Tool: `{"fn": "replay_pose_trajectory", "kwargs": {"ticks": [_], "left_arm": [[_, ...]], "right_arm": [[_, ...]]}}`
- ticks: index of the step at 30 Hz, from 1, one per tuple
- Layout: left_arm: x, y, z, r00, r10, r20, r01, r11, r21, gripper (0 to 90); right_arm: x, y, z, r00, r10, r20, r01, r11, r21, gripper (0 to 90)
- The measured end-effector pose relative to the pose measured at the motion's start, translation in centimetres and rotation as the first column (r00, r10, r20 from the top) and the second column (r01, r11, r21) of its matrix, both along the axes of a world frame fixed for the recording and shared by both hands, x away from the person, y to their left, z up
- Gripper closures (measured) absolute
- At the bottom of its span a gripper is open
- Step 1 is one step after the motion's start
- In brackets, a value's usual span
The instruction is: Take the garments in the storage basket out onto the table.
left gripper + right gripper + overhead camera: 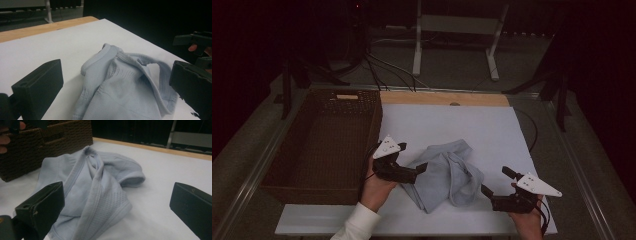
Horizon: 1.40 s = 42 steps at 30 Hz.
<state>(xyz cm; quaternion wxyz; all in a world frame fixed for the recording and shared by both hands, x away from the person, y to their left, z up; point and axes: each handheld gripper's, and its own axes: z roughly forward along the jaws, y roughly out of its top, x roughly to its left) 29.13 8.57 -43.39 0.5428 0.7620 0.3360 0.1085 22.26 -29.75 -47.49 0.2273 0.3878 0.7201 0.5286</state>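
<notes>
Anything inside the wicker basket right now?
The wicker basket looks empty: just its bare woven floor. Its near inner corner is hidden by the front wall.

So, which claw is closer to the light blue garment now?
The left. The left claw is open and touches the garment at its left edge. The right claw is also open and sits apart from it, off its right side.

No legible text, labels or numbers in any view. Garment, basket and gripper plates carry no readable markings
</notes>
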Motion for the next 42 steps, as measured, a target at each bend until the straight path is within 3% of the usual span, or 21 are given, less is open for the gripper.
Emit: {"fn": "replay_pose_trajectory", "kwargs": {"ticks": [4, 8, 15, 19, 22, 25, 30, 39, 42], "left_arm": [[0.0, 0.0, -0.1, 1.0000, 0.007, 0.000, -0.007, 0.9998, 0.016, 0.0], [-0.1, 0.1, -0.1, 1.0000, 0.008, 0.001, -0.008, 0.9999, 0.015, 0.0], [-0.1, 0.3, -0.1, 0.9999, 0.011, 0.004, -0.011, 0.9999, 0.013, 0.0], [-0.1, 0.3, 0.0, 0.9999, 0.009, 0.007, -0.009, 0.9999, 0.006, 0.0], [-0.1, 0.4, 0.0, 0.9999, 0.009, 0.008, -0.009, 1.0000, 0.004, 0.0], [-0.2, 0.5, 0.2, 0.9999, 0.011, 0.009, -0.011, 0.9999, -0.004, 0.0], [-0.2, 0.6, 0.3, 0.9999, 0.011, 0.012, -0.011, 0.9999, -0.012, 0.0], [-0.2, 0.7, 0.4, 0.9999, 0.008, 0.010, -0.008, 0.9998, -0.019, 0.0], [-0.3, 0.7, 0.4, 0.9999, 0.009, 0.012, -0.009, 0.9997, -0.023, 0.0]], "right_arm": [[0.2, 0.7, -0.2, 0.9998, 0.009, -0.018, -0.009, 1.000, -0.014, 0.1], [0.2, 1.2, -0.2, 1.0000, -0.002, -0.009, 0.002, 1.000, -0.016, 0.1], [0.3, 1.8, -0.4, 0.9995, 0.003, -0.031, -0.003, 1.000, -0.016, 0.1], [0.4, 2.5, -0.6, 0.9980, -0.009, -0.063, 0.006, 0.999, -0.050, 0.8], [0.4, 2.7, -0.6, 0.9966, 0.000, -0.083, -0.003, 0.999, -0.039, 3.4], [0.4, 3.0, -0.7, 0.9935, 0.019, -0.112, -0.026, 0.998, -0.061, 6.7], [0.4, 3.1, -0.7, 0.9920, 0.027, -0.124, -0.037, 0.996, -0.083, 15.1], [0.3, 3.4, -1.0, 0.9889, 0.009, -0.149, -0.032, 0.988, -0.153, 25.7], [0.1, 3.4, -1.1, 0.9890, -0.007, -0.148, -0.019, 0.984, -0.178, 25.5]]}}
